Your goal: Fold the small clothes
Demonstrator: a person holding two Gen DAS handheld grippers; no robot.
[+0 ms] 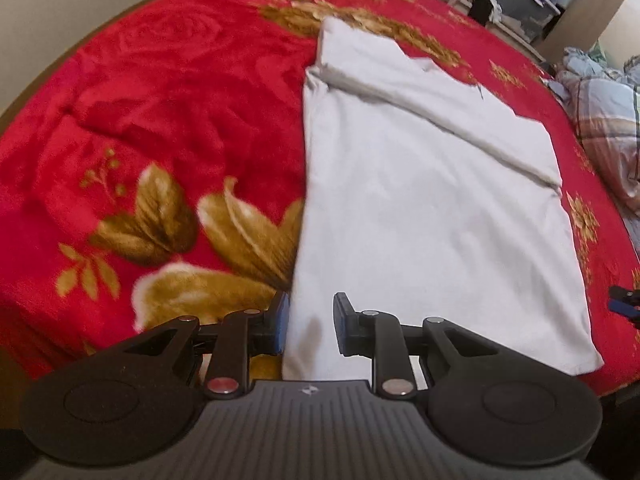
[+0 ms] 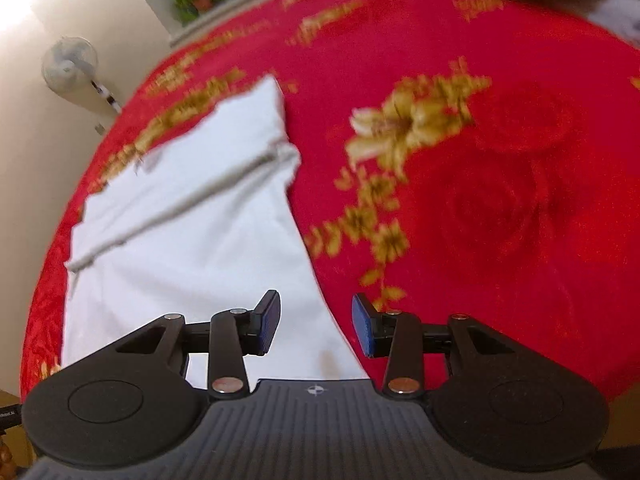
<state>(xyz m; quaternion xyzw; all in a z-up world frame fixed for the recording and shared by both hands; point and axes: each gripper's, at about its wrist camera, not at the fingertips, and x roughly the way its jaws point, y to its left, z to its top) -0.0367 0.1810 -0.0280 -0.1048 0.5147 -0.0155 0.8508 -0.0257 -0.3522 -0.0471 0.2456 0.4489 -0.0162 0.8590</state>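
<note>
White garment (image 1: 420, 208) lies flat on the red floral blanket (image 1: 160, 120), sides already folded inward, a sleeve band crossing its upper part. It looks light, soft and limp (likely to sag and slide once lifted), so the near hem corners seem the best holds. Left gripper (image 1: 310, 326) and right gripper (image 2: 314, 328) both stand spread above those corners, apparently clear of the cloth, pinching nothing.
</note>
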